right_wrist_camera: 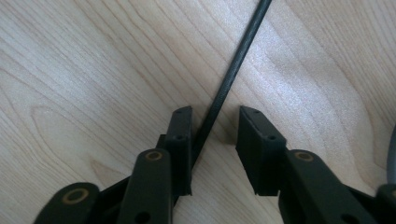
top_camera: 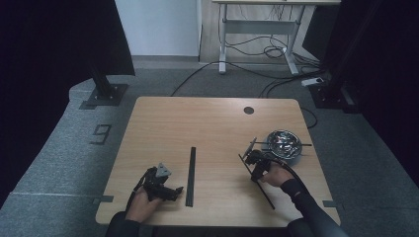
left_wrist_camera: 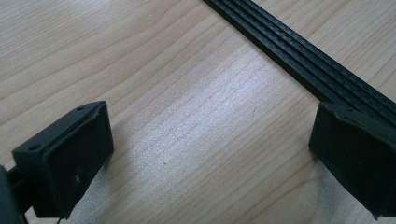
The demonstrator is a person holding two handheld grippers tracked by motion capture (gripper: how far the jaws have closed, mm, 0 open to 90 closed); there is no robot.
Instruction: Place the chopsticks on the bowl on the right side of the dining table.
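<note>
A long flat black ribbed strip point(top_camera: 190, 175) lies along the middle of the wooden table point(top_camera: 197, 123). My left gripper point(top_camera: 174, 190) rests low just left of it, pointing at it. In the left gripper view its jaws point(left_wrist_camera: 210, 154) stand wide open over bare wood, with the strip point(left_wrist_camera: 299, 60) running past the right jaw. My right gripper point(top_camera: 248, 159) is at the right, beside a thin black rod point(top_camera: 257, 181) lying on the table. In the right gripper view the rod point(right_wrist_camera: 238, 56) runs between the jaws point(right_wrist_camera: 215, 113), close to the left pad, with a gap to the right pad.
A shiny metal bowl point(top_camera: 298, 148) with dark parts in it stands just right of my right gripper; further thin rods lie by and across it. A round black hole point(top_camera: 248, 110) marks the table's far side. A desk frame and cables are on the floor beyond.
</note>
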